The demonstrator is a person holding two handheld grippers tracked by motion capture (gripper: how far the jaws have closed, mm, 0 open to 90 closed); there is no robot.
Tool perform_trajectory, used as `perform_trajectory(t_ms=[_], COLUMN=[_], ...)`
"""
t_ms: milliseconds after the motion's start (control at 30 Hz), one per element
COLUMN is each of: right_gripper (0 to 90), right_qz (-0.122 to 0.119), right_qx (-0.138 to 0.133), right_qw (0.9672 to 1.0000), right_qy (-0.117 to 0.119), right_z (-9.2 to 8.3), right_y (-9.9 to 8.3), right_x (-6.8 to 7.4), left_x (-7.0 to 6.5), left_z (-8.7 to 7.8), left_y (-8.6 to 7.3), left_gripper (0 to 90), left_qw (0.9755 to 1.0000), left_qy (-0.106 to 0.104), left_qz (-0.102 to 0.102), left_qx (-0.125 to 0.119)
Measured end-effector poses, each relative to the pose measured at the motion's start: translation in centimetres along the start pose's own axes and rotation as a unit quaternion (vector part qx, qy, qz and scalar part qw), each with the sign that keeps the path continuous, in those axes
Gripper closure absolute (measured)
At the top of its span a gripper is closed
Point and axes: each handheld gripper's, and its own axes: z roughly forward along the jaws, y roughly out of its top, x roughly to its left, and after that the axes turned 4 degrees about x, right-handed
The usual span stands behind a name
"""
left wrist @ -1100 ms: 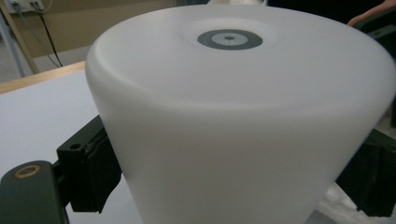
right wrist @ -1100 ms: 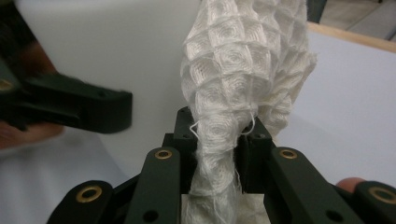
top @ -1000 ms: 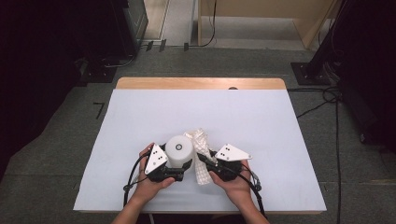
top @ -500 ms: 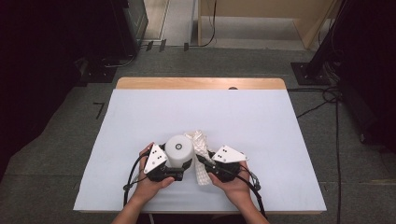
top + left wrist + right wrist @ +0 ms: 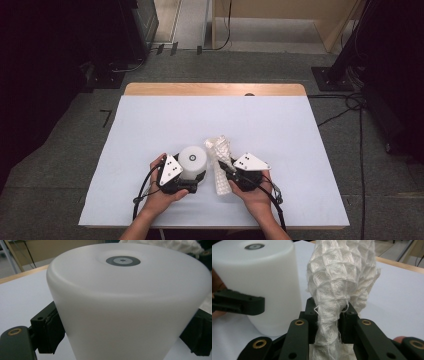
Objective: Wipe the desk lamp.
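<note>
A white plastic cup stands upside down on the table, a grey ring mark on its upturned base. My left gripper is shut on the cup, one black jaw on each side of its wall. Beside it to the right lies a white waffle-weave cloth, bunched into a long roll. My right gripper is shut on the cloth, which rises out of the jaws. In the right gripper view the cup stands at the left with a jaw of the left gripper against it.
A white sheet covers the table; a bare wooden strip runs along the far edge. Dark equipment, cables and a stand base sit on the grey floor around the table.
</note>
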Motion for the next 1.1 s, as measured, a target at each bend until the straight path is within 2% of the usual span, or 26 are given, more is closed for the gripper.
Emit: perform_trajectory(t_ms=[133,233,300,367,433,467,500,567,600,700,733,800,933,1000,1033,1067,1100], right_gripper=[72.7,72.7,72.6,72.6,72.6,72.6,72.6,72.6,72.6,72.5,72.5,72.5,72.5,72.5,72.5,72.5,72.5], right_qz=[0.001,-0.001,0.001,0.003,0.006,0.008,0.008,0.006,0.003,0.001,0.0,-0.005,-0.007,-0.008,-0.012,-0.015,-0.014], right_qx=[-0.002,-0.002,-0.002,-0.001,0.001,0.002,0.002,0.003,0.004,0.007,0.009,0.011,0.024,0.031,0.036,0.039,0.041], right_qw=[1.0,1.0,1.0,0.9999,0.9999,0.9999,0.9999,0.9999,0.9999,0.9999,0.9999,0.9999,0.9997,0.9995,0.9992,0.999,0.9989], right_qy=[-0.007,-0.008,-0.007,-0.01,-0.01,-0.011,-0.011,-0.01,-0.009,-0.008,-0.005,-0.003,0.006,0.009,0.012,0.014,0.016], right_z=[-0.2,-0.2,-0.1,-0.1,-0.1,0.0,0.0,0.1,0.1,0.2,0.3,0.6,1.1,1.4,1.6,1.8,1.8], right_y=[-0.1,-0.1,-0.1,-0.2,-0.2,-0.3,-0.3,-0.4,-0.4,-0.4,-0.5,-0.5,-0.8,-0.9,-1.0,-1.0,-1.1], right_x=[-0.3,-0.4,-0.4,-0.5,-0.6,-0.6,-0.6,-0.5,-0.4,-0.2,0.1,0.3,0.8,1.1,1.3,1.5,1.6], left_x=[0.4,0.3,0.1,-0.2,-0.7,-0.9,-0.9,-1.6,-1.8,-2.1,-2.3,-2.0,-1.4,-0.8,-0.8,-0.5,-0.1], left_z=[-0.2,-0.4,-0.9,-1.3,-1.5,-1.5,-1.5,-0.9,-0.7,-0.5,-0.4,-0.5,-0.7,-1.1,-1.1,-1.4,-1.7], left_y=[-0.3,-0.1,0.1,0.2,0.3,0.4,0.4,0.4,0.4,0.3,0.3,0.3,0.3,0.5,0.5,0.7,0.9], left_gripper=[8.2,4.4,0.8,0.8,0.8,0.8,0.8,0.7,0.8,3.6,4.7,8.0,8.3,8.4,8.4,8.4,8.4], left_qw=[0.9999,0.9996,0.9995,0.9989,0.9978,0.9973,0.9973,0.995,0.9947,0.9946,0.9941,0.9944,0.9949,0.9955,0.9955,0.9954,0.9961], left_qy=[-0.006,0.011,0.01,0.033,0.044,0.054,0.054,0.083,0.083,0.087,0.095,0.088,0.08,0.059,0.059,0.044,0.022], left_qz=[-0.015,-0.026,-0.03,-0.034,-0.048,-0.05,-0.05,-0.055,-0.061,-0.056,-0.051,-0.058,-0.061,-0.071,-0.071,-0.079,-0.075], left_qx=[-0.001,0.002,0.0,-0.004,-0.009,-0.008,-0.008,0.005,0.006,0.01,0.009,0.002,-0.004,-0.018,-0.018,-0.029,-0.04])
